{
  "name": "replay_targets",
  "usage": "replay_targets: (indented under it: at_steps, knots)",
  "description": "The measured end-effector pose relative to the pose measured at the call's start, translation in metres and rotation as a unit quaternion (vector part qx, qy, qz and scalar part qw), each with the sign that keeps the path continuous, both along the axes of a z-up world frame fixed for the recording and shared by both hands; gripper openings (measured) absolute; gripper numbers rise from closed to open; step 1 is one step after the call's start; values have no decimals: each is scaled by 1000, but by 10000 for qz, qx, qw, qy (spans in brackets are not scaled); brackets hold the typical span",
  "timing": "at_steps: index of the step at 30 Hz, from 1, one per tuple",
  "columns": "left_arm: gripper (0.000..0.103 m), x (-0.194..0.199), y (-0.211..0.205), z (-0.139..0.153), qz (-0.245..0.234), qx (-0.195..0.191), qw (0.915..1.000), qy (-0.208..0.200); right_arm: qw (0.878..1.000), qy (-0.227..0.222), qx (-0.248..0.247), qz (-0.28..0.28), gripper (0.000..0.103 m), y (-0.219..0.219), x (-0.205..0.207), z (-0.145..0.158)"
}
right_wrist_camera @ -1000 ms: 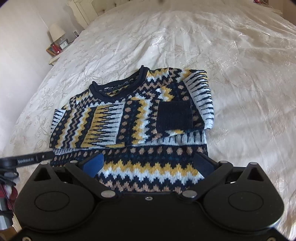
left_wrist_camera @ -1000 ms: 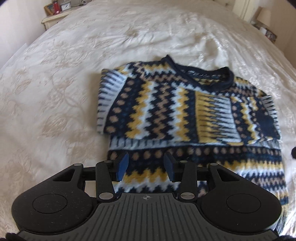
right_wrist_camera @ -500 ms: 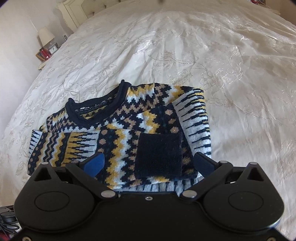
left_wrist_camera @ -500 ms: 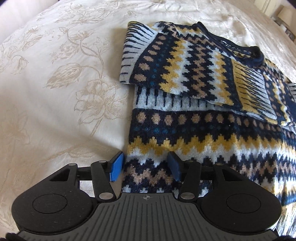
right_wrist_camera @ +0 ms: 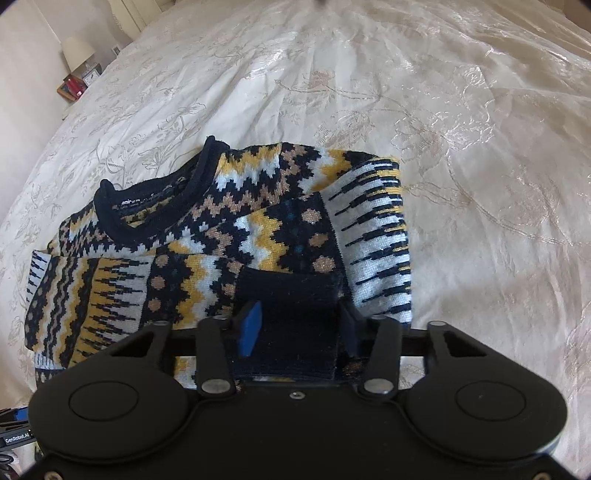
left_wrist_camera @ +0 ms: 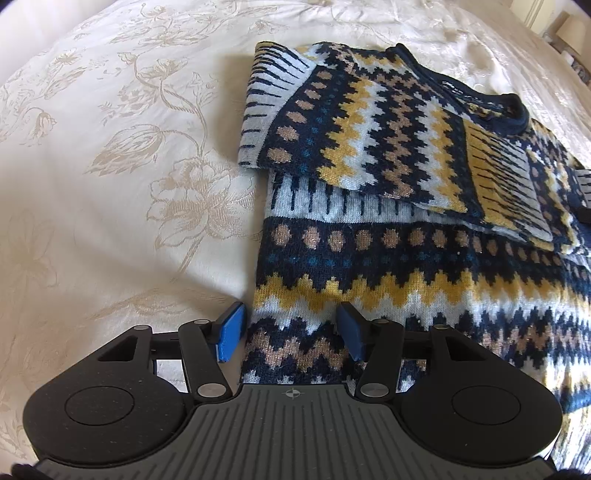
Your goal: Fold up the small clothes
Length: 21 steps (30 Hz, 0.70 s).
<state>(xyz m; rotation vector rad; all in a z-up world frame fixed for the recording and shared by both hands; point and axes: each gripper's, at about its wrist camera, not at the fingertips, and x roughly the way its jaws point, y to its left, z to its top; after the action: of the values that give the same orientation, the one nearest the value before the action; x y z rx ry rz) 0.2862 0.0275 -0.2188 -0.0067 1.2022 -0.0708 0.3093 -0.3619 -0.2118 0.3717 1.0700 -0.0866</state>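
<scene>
A navy, yellow, tan and white zigzag knit sweater lies flat on the bed with both sleeves folded across its chest. My left gripper is open low over the sweater's lower left corner, its blue pads astride the hem edge. In the right wrist view the sweater shows its neckline and folded sleeves. My right gripper is open, its pads on either side of the navy sleeve cuff at the sweater's right side. Neither gripper holds fabric.
The cream floral bedspread surrounds the sweater. A bedside table with a lamp and red items stands far left in the right wrist view. A second lamp sits at the far right of the left wrist view.
Both grippers moved down and closer to the sweater, the left to its lower left corner, the right over the navy cuff. The right jaws narrowed but stay open.
</scene>
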Motion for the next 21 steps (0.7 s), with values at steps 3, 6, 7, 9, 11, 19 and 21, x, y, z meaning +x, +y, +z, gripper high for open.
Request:
replay_targets:
  at_steps: [3,6,7,9,11,19,21]
  knots:
    - [52,1,2,8,7,-67,10000,5,9999,3,-10,161,16,2,0,8]
    - [52,-2,3,25,-39,-151,9997,-194,9979,-378,34,525,14,11,-4,32]
    - [52,-2,3,33,-84,-184,9993,-312,9966,-529,42,638,14,13,-7,42]
    - [53,-1,2,50,-160,-260,9981,-540,9941,-805,-50,730,13,15,-11,64]
    - [53,7,2,64,-169,-354,9963,-767,9944,-918,-146,511,13,7,-14,74]
    - [53,70,-22,67,-143,-334,9950,-932,9991,-163,-382,48,14,-17,3,31]
    - [53,83,-30,61,-188,-260,9951,-938,9991,-154,-393,100,15,-14,4,28]
